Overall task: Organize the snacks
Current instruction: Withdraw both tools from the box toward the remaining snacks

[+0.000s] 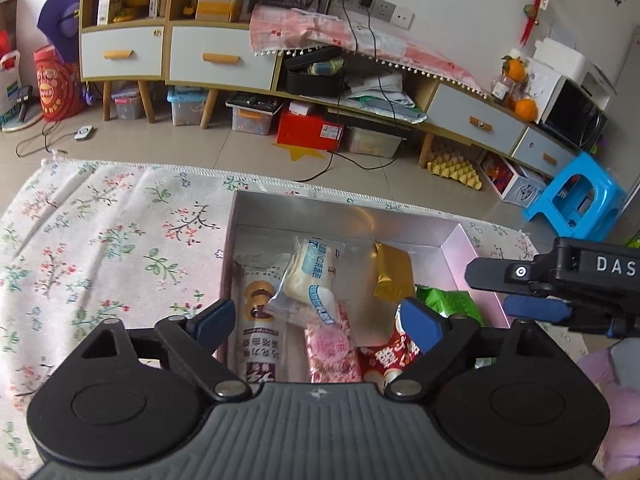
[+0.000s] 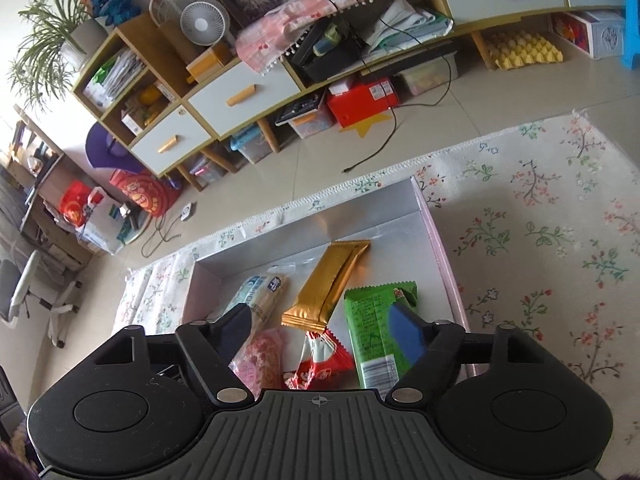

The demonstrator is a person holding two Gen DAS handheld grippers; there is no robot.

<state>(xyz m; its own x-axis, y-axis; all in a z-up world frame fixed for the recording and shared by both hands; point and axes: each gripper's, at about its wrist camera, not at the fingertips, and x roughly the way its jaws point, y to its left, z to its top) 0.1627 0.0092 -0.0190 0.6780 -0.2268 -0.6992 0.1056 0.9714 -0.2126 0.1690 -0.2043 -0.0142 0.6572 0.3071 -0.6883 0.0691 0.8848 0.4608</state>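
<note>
Silver-lined, with pale pink outer walls, an open box (image 1: 454, 250) sits on a floral tablecloth (image 1: 100, 240) and holds all the snack packets in view. Left wrist view: the left gripper (image 1: 320, 326) hovers above the near part of the box, its blue-padded fingers (image 1: 422, 324) spread wide apart with nothing between them. Below it lie a white packet printed with a round biscuit (image 1: 258, 332), a pink floral packet (image 1: 332, 346), a red-and-white packet (image 1: 390, 354), and a clear-wrapped pale bun with blue lettering (image 1: 314, 280) resting tilted across the tops of the first two. A gold wrapper (image 1: 392, 276) stands against the far right part of the box floor, and a green packet (image 1: 450, 304) shows just beyond the gripper's right finger. The right gripper (image 1: 520, 290) enters this view from the right edge, over the box's right wall; from here its finger spacing cannot be judged.

Right wrist view: the right gripper (image 2: 326, 330) hangs over the same box (image 2: 440, 248), fingers (image 2: 406, 334) wide apart and empty. The gold wrapper (image 2: 328, 284) lies diagonally on the silver floor, the green packet (image 2: 372, 336) beside it next to the right wall, the red-and-white packet (image 2: 320, 360) and pink floral packet (image 2: 260, 358) nearest the camera, and the bun (image 2: 264, 294) behind the left finger. Tiled floor, a low cabinet (image 2: 240, 96) and a small fan (image 2: 205, 23) fill the background.
</note>
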